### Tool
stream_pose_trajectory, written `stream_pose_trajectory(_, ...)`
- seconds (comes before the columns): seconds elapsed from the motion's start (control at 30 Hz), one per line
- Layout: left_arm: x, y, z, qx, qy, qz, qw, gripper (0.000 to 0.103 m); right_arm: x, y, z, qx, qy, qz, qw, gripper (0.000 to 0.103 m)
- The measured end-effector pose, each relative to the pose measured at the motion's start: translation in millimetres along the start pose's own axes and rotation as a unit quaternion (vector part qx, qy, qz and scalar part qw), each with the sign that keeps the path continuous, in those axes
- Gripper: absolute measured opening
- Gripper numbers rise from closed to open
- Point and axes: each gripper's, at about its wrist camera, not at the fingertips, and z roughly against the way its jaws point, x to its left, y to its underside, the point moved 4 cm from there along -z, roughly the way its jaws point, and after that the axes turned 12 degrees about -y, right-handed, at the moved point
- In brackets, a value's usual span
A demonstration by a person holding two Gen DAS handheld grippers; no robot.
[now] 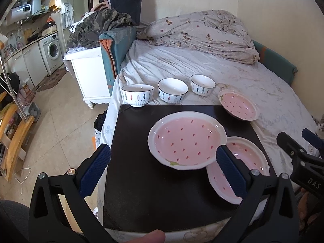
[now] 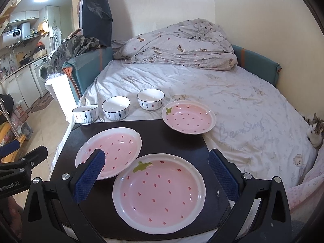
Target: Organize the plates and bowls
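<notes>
Three pink strawberry plates are in view. One plate [image 1: 187,140] [image 2: 109,151] lies mid-board and meets the rim of a second plate [image 1: 243,162] [image 2: 160,194] at the near right. The third plate [image 1: 239,106] [image 2: 188,119] sits tilted on the board's far right corner, partly on the bed. Three white bowls [image 1: 137,97] [image 1: 173,90] [image 1: 202,84] stand in a row on the sheet behind the board. My left gripper [image 1: 163,150] is open over the board's near side. My right gripper [image 2: 157,156] is open above the near plate, holding nothing.
The black board [image 1: 154,182] [image 2: 182,141] rests on the bed's corner. A crumpled duvet [image 1: 202,30] lies at the back. A cat [image 2: 314,129] peeks in at the right edge. A white cabinet [image 1: 89,70], floor and kitchen units are to the left.
</notes>
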Motion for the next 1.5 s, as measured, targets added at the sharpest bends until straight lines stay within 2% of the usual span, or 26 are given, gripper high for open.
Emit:
stream_pose_trajectory(0.3,-1.0,-4.3,17.0,0.019,0.007,-0.012,0.9997,0.103,-0.1,-6.4,12.9,0.041,-0.039,-0.03,0.998,0.103)
stream_pose_trajectory(0.47,-12.7,-6.6,6.9,0.077,0.016,-0.002,0.9969,0.103,-15.6,-11.8,14.6,0.077,-0.073,-0.067,0.992,0.103)
stream_pose_trajectory(0.6,-24.3,0.4,-8.5,0.121,0.01,0.004,0.9925,0.103,-43.0,-14.7,6.2,0.105,-0.075,-0.086,0.988,0.103)
stream_pose_trajectory(0.73,-36.5,15.9,-32.4,0.179,0.021,0.024,0.9833,0.103,-79.3,-10.0,-12.4,0.134,-0.075,-0.128,0.98,0.103)
stream_pose_trajectory(0.87,-50.6,30.8,-56.7,0.229,0.046,0.047,0.9711,0.103,-121.0,4.0,-44.3,0.182,-0.076,-0.195,0.961,0.103)
stream_pose_trajectory(0.93,-57.9,39.2,-67.9,0.251,0.047,0.051,0.9654,0.101,-145.2,12.7,-65.2,0.217,-0.04,-0.201,0.954,0.103)
stream_pose_trajectory(1.0,-66.4,50.1,-81.2,0.281,0.059,0.061,0.9558,0.101,-160.4,19.5,-79.9,0.241,-0.025,-0.204,0.948,0.103)
stream_pose_trajectory(1.03,-69.6,53.3,-86.1,0.29,0.063,0.066,0.9526,0.097,-165.7,23.8,-87.7,0.253,-0.033,-0.211,0.944,0.1)
stream_pose_trajectory(1.13,-86.5,61.6,-99.8,0.304,0.072,0.063,0.948,0.085,-175.6,39.5,-107.9,0.288,-0.064,-0.238,0.926,0.078)
stream_pose_trajectory(1.17,-92.5,64.0,-103.5,0.309,0.074,0.061,0.9463,0.084,-175.6,43.7,-113.7,0.297,-0.077,-0.245,0.92,0.071)
stream_pose_trajectory(1.23,-103.8,70.6,-111.5,0.322,0.08,0.065,0.941,0.078,-171.2,49.0,-123.4,0.315,-0.094,-0.244,0.912,0.069)
stream_pose_trajectory(1.3,-114.1,75.5,-117.0,0.331,0.086,0.067,0.9372,0.074,-167.2,49.9,-131.0,0.326,-0.103,-0.234,0.91,0.068)
stream_pose_trajectory(1.4,-124.9,80.6,-122.9,0.342,0.088,0.066,0.9333,0.072,-166.1,54.1,-142.7,0.341,-0.104,-0.219,0.908,0.065)
stream_pose_trajectory(1.5,-131.5,81.9,-128.2,0.346,0.096,0.072,0.9305,0.068,-170.3,60.1,-149.5,0.351,-0.107,-0.231,0.901,0.063)
